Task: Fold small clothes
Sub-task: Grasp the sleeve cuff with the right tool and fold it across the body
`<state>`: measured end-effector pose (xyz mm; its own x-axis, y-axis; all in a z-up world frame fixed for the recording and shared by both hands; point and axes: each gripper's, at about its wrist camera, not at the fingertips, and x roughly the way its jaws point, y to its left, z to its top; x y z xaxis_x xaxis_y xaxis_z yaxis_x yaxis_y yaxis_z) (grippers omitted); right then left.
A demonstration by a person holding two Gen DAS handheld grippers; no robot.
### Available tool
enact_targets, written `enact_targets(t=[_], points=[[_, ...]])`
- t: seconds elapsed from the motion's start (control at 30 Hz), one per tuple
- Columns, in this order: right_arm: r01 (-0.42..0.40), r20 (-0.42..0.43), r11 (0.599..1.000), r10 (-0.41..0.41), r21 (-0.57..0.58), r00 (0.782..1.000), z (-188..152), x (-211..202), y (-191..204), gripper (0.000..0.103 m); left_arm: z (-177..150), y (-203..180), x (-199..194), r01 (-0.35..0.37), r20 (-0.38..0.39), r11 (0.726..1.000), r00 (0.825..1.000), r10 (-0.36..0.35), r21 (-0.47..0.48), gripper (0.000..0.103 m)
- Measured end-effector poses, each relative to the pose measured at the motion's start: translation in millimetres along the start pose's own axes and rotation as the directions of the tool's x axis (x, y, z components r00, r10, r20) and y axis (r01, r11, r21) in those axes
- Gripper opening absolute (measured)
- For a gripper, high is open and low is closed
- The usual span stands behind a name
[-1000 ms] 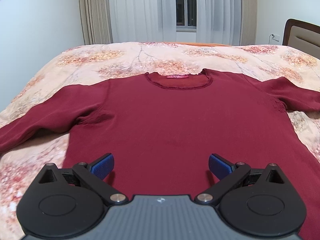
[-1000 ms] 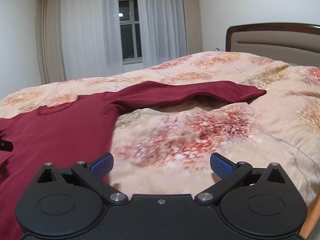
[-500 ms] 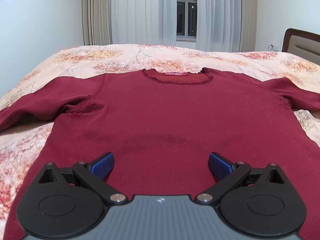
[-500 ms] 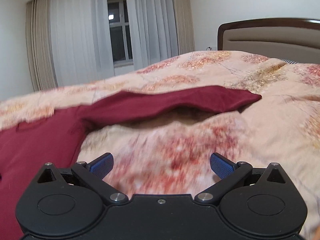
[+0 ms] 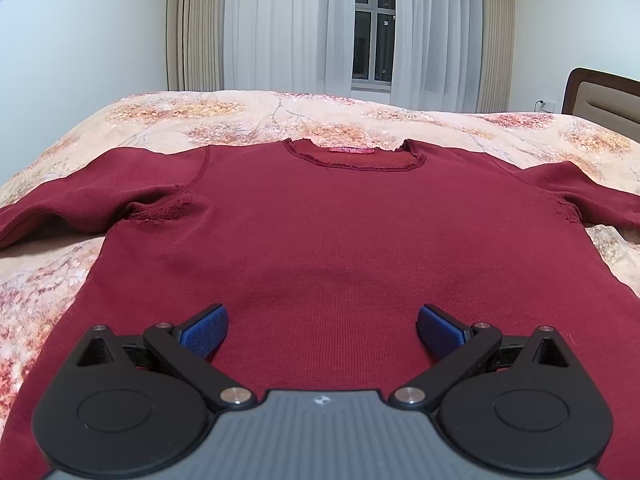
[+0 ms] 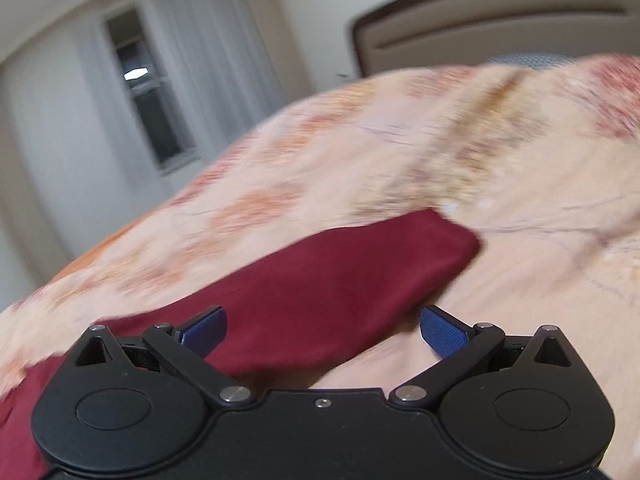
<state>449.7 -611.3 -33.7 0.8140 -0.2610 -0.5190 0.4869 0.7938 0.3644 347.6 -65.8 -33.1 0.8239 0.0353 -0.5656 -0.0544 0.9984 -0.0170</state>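
Note:
A dark red long-sleeved top [image 5: 320, 240] lies flat, front up, on the floral bedspread [image 5: 280, 116], neckline away from me, both sleeves spread sideways. My left gripper [image 5: 322, 326] is open and empty, low over the top's lower body. My right gripper [image 6: 323, 326] is open and empty, just above the top's right sleeve [image 6: 340, 280]; the sleeve's cuff end lies a little ahead to the right. The right wrist view is motion-blurred.
The bed fills both views. A padded headboard [image 6: 500, 28] stands on the right. Curtains and a window [image 5: 372, 32] are on the far wall. The bed's left edge [image 5: 36, 160] drops off beside the left sleeve.
My left gripper has moved forward over the top's body. My right gripper has swung right and forward, tilting, from beside the body to over the right sleeve. Both stayed open.

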Motion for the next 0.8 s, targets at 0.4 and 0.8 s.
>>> enact_targets(t=[0.4, 0.8], points=[[0.095, 0.040, 0.960, -0.109, 0.262, 0.993, 9.6, 25.3, -40.9, 0.010, -0.5, -1.1, 0.3, -0.004, 0.002, 1.000, 1.000, 0.004, 0.003, 0.103], [-0.099, 0.209, 0.994, 0.105, -0.041, 0.972, 46.7, -35.6, 61.3, 0.005, 4.2, 4.0, -3.4, 0.024, 0.003, 0.999, 1.000, -0.024, -0.026, 0.103]])
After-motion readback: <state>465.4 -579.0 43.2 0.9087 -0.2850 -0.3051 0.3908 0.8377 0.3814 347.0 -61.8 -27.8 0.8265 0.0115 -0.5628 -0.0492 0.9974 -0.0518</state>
